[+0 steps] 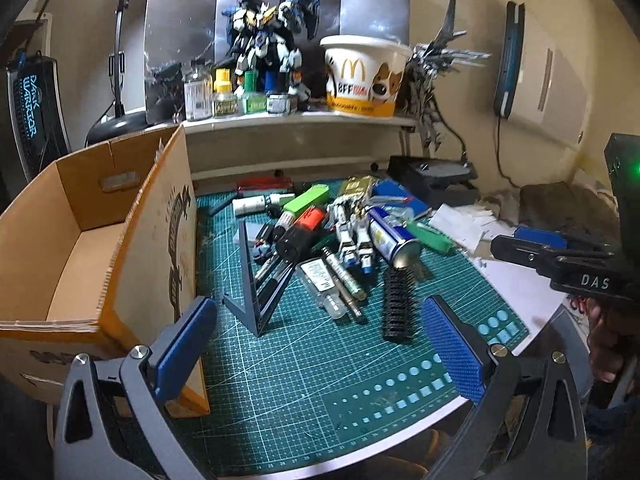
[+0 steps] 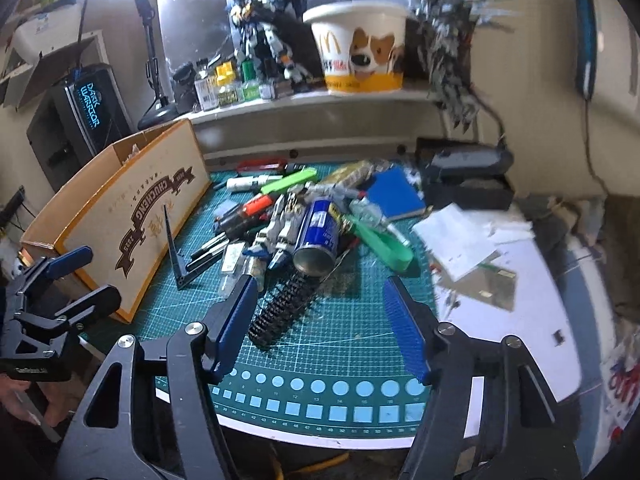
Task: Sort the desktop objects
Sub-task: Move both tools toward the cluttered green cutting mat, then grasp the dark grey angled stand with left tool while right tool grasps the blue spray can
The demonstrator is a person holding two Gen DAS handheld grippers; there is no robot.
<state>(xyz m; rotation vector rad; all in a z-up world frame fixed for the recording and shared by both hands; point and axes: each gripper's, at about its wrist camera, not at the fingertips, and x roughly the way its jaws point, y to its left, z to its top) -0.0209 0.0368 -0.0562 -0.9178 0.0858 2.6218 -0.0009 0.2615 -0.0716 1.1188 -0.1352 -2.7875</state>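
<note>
1. Left gripper (image 1: 320,344): jaws wide apart, empty, poised over the green cutting mat (image 1: 304,380) beside the cardboard box (image 1: 92,240)
2. Right gripper (image 2: 320,328): jaws apart, empty, facing the black ridged roller (image 2: 280,308), likely the nearest pick
3. Clutter pile, blue can (image 2: 320,236) included: mid-mat, unsorted; the box stands open alongside, seemingly to receive it

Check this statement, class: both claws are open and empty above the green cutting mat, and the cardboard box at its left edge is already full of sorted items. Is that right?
Not quite. The cardboard box is not full: the left wrist view shows bare inner walls and floor. The rest holds: left claw and right claw are open and empty above the green cutting mat.
</note>
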